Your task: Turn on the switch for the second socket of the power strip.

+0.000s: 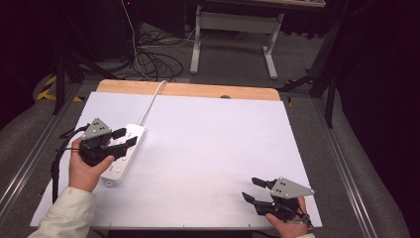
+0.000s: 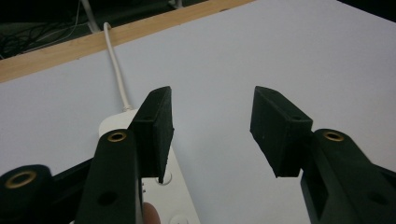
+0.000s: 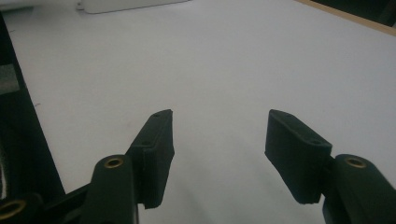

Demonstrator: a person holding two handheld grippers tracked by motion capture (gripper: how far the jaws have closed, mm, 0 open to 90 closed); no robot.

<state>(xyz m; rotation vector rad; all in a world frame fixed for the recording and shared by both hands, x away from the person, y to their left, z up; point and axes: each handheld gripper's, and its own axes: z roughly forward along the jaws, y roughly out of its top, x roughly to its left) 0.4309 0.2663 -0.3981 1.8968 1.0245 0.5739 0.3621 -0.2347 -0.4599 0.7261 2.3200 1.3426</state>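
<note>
A white power strip (image 1: 125,153) is laid on the left part of the white table (image 1: 213,148), with its white cord (image 1: 151,103) run off toward the far wooden edge (image 1: 188,89). The left gripper (image 1: 125,138) is held right over the strip, and its jaws are spread wide with nothing between them. In the left gripper view, one jaw is seen above the strip's far end and the other above bare table beside it, so the strip is not yet lined up in the gap. The step in hand is judged to be taking hold of the strip. To do it well, the gripper should be shifted sideways until the strip sits in the middle of the gap, then lowered flat, then closed gently on the two long sides. The cord should be kept out of the jaws. The right gripper (image 1: 252,190) is kept low at the near right corner, well apart from the strip, also wide open and holding nothing.
</note>
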